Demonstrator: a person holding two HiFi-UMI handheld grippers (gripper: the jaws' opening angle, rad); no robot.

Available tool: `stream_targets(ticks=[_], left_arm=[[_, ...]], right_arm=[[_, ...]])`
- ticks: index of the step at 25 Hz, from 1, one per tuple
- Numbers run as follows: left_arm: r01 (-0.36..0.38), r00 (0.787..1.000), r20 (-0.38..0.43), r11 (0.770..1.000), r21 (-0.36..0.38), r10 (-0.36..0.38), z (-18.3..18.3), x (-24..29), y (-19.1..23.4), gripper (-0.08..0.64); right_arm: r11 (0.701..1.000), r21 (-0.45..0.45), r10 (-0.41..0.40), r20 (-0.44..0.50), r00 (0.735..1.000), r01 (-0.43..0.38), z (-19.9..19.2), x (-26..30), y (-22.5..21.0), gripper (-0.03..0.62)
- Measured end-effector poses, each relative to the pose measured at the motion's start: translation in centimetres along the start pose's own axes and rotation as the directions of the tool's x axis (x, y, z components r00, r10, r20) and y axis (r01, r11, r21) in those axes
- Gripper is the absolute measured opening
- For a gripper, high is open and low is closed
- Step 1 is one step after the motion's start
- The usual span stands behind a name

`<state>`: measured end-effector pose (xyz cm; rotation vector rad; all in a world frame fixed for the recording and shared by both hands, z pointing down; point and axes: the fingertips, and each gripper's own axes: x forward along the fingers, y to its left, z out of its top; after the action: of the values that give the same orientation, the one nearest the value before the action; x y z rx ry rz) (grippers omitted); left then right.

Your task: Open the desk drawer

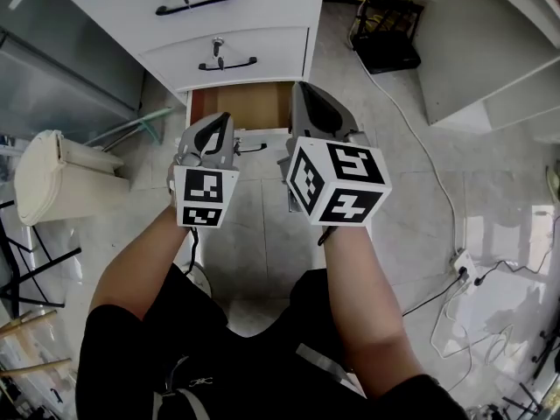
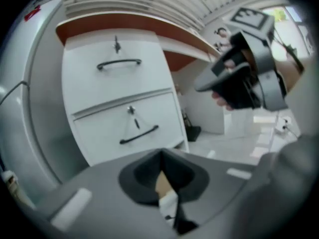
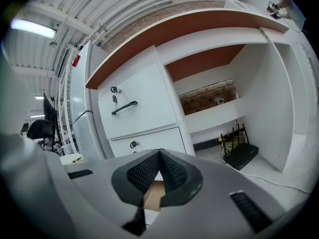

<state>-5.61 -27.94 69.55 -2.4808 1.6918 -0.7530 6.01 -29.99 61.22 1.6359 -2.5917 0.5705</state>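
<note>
The white desk pedestal [image 1: 201, 24] has three drawers. The top drawer's black handle [image 1: 199, 3] and the middle drawer's handle [image 1: 227, 62] sit flush, and keys hang by both. The bottom drawer [image 1: 254, 105] is pulled out, showing its brown wooden inside. My left gripper [image 1: 223, 122] hovers over the drawer's front left edge with its jaws closed and empty [image 2: 161, 153]. My right gripper [image 1: 302, 90] is above the drawer's right side, also shut on nothing [image 3: 160, 153]. The drawer's front panel is mostly hidden under both grippers.
A cream bin [image 1: 48, 178] stands on the floor at left beside a grey cabinet [image 1: 61, 77]. A black router [image 1: 385, 46] sits under the desk at right. A cable [image 1: 420, 138] runs across the tiles to a power strip [image 1: 461, 265]. The person's knees are just behind the grippers.
</note>
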Motion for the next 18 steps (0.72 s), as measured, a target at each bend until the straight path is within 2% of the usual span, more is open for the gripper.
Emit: stream_targets(ticks=[3, 6, 12, 14, 18], left_arm=[[-0.024, 0.996, 0.083, 0.997, -0.080, 0.031, 2.6, -0.5, 2.2, 0.000], [-0.020, 0.991, 0.132, 0.991, -0.133, 0.038, 4.0, -0.9, 3.5, 0.000], [0.019, 0.987, 0.162, 0.972, -0.236, 0.020, 4.2, -0.9, 5.8, 0.000], [0.021, 0.985, 0.172, 0.969, -0.245, 0.022, 4.3, -0.9, 6.9, 0.000], [0.059, 0.985, 0.172, 0.982, -0.179, -0.028, 4.4, -0.9, 7.5, -0.002]], right_arm=[[1.000, -0.021, 0.006, 0.094, 0.996, -0.004, 1.1, -0.2, 0.5, -0.011], [0.999, -0.048, 0.025, 0.175, 0.984, -0.017, 2.0, -0.4, 1.5, -0.011], [0.994, -0.109, 0.025, 0.190, 0.982, -0.005, 1.4, 0.8, 2.9, -0.011], [0.994, -0.108, 0.032, 0.189, 0.982, -0.011, 1.6, 1.1, 3.5, -0.011], [0.996, -0.087, 0.019, 0.172, 0.985, -0.004, 2.5, 0.3, 4.7, -0.011]])
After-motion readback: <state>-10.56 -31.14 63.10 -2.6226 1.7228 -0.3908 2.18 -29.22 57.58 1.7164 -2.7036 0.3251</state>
